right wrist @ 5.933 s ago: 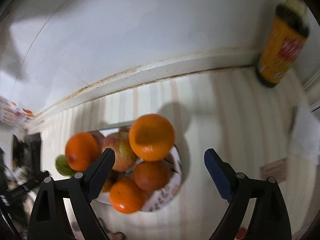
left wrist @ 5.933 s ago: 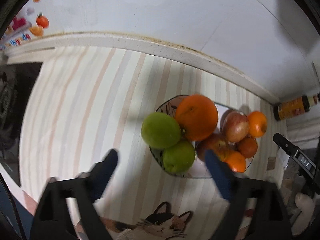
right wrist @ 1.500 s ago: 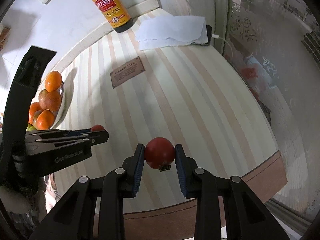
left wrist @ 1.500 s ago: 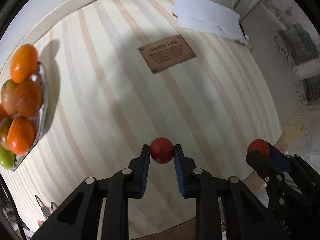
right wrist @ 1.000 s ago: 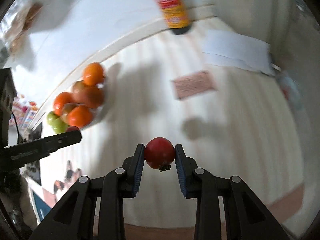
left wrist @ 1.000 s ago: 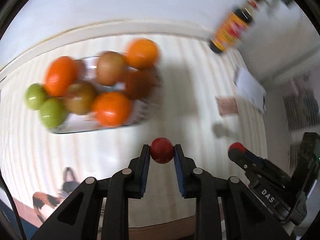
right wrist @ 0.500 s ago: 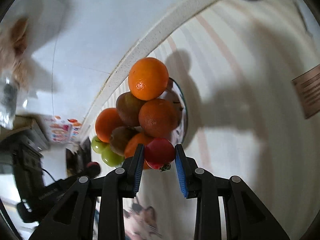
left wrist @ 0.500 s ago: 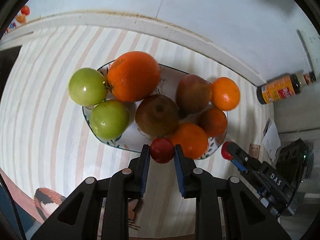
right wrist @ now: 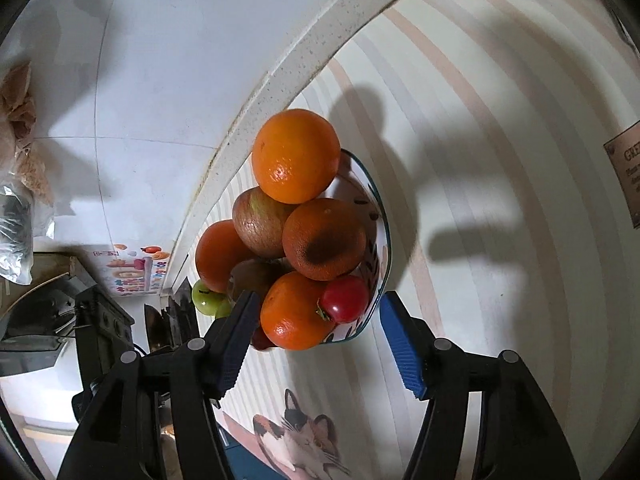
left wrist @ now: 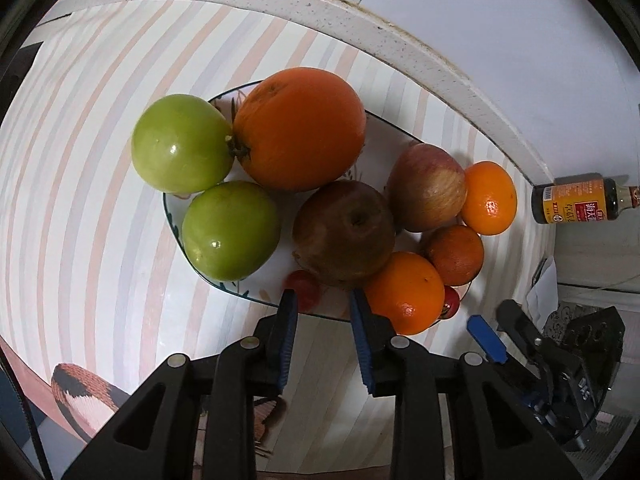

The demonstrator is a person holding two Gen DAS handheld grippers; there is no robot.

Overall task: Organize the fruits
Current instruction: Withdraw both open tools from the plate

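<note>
Both tongs (left wrist: pixel 323 312) (right wrist: pixel 316 320) gape at the plate (left wrist: pixel 256 298), oranges half-hiding red tomatoes (right wrist: pixel 346 294).

Sauce bottle (left wrist: pixel 576 203) by the wall; cat-print mat (right wrist: pixel 298 438).

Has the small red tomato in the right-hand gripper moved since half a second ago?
Yes. The small red tomato left the open right gripper and now rests inside the patterned plate, beside an orange.

In the plate (left wrist: pixel 208 276), 2 tomatoes (left wrist: pixel 304 286) (right wrist: pixel 346 294) lie at its near edge, before the piled oranges (left wrist: pixel 298 128) and apples (left wrist: pixel 346 232).
</note>
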